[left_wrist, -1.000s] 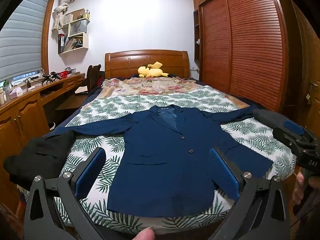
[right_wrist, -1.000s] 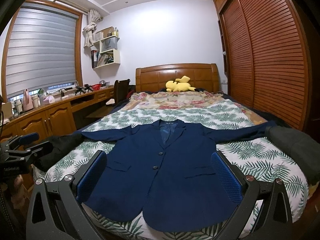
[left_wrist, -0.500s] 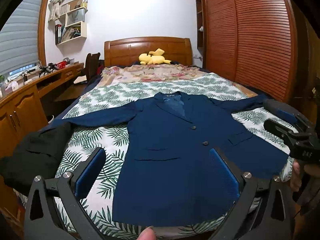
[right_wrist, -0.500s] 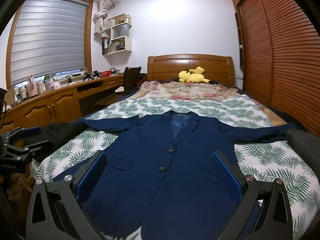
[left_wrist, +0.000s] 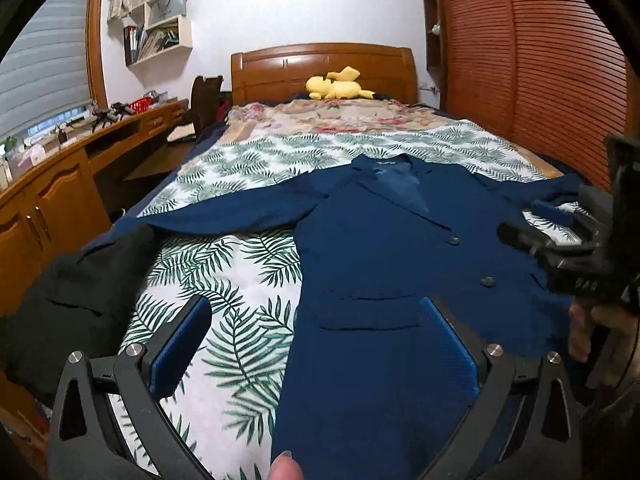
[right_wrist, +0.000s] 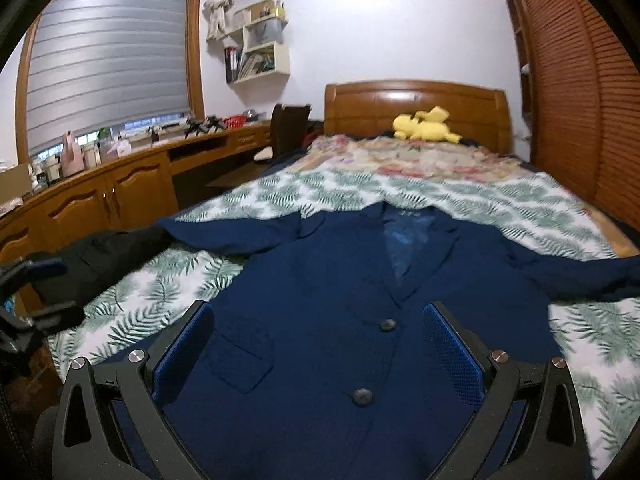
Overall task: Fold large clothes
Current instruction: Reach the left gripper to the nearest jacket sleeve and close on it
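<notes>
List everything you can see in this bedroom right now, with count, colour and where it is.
Jacket: one, navy blue, spread flat face up on the bed, sleeves out to both sides.
Bedspread: one, white with green leaves, under the jacket.
Black garment: one, bunched at the bed's left edge.
Plush toy: one, yellow, by the headboard.
Headboard: one, brown wood, far end.
Desk: one, brown wood, under the window.
Wall shelf: one, white, holding books.
Wardrobe doors: brown, slatted, right wall.
Left gripper: black, blue fingers, open.
Right gripper: same, open above the jacket.
</notes>
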Demonstrator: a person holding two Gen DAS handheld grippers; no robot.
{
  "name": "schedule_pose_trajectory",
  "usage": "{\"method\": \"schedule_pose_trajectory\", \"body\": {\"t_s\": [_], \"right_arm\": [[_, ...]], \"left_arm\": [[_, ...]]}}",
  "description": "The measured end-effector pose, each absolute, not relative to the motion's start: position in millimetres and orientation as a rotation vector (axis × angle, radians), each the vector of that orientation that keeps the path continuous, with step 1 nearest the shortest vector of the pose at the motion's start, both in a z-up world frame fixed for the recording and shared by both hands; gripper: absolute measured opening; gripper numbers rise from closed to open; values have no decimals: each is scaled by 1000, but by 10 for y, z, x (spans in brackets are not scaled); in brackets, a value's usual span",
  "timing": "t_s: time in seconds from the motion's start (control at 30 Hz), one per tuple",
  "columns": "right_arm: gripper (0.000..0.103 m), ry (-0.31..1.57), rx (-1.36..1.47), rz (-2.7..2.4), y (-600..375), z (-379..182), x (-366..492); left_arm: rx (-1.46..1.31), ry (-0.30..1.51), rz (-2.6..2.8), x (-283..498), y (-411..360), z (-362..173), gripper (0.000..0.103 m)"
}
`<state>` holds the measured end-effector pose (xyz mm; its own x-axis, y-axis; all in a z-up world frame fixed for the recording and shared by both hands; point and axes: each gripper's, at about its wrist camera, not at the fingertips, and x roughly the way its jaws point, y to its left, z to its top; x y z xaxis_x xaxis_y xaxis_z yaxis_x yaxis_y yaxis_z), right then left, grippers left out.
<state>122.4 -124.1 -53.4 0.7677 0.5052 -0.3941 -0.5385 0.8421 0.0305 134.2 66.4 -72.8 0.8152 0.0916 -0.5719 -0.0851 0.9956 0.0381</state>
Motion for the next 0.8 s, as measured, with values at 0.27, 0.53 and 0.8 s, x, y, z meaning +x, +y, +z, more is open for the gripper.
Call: {"method": "schedule_pose_trajectory", "body": {"t_s": [0.27, 0.53, 0.8], "right_arm": [[103, 499, -93, 639, -1350, -707, 1400], [103, 507, -47, 656, -1646, -666, 1429], [103, 469, -69, 635, -1558, -688, 1343]], "left_arm": [[20, 703, 110, 1793, 865, -986, 103], [-116, 767, 46, 2281, 1262, -1128, 103], [-177, 755, 103, 2825, 1767, -1145, 103]]}}
